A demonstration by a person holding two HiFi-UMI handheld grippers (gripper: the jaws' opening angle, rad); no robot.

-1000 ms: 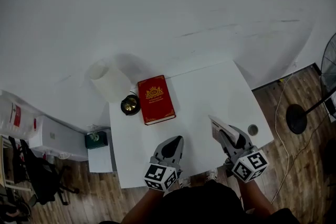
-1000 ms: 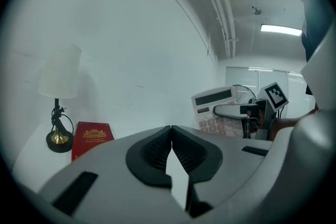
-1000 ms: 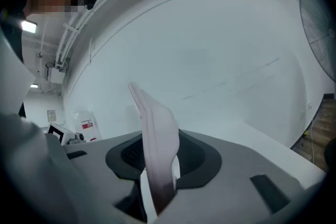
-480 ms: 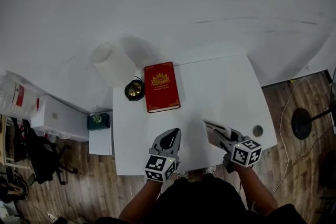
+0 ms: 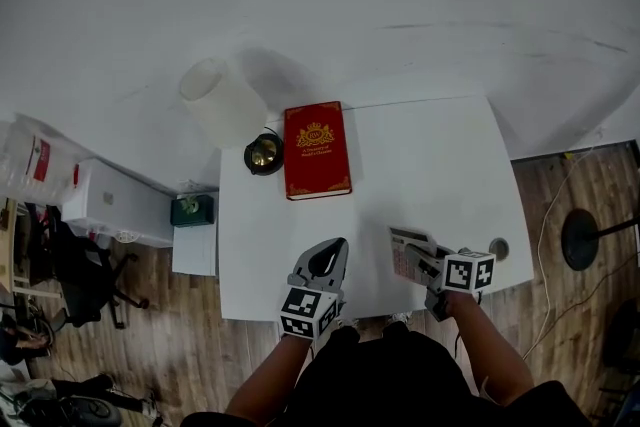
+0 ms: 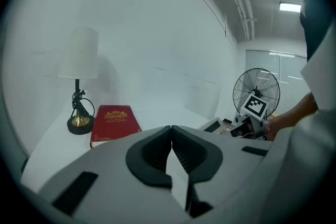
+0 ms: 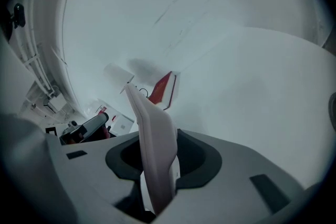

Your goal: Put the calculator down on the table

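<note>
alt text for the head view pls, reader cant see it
Seen from above, the right gripper holds a pale calculator over the near side of a white table, with the left gripper beside it, shut and empty. A red book and a lamp sit at the far left corner.

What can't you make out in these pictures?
Calculator keys: too small in the head view, edge-on in the right gripper view.
Whether it touches the table: its underside is hidden in every view.
Book title: too small, head view.
Round thing by the table's edge: too small to name.
</note>
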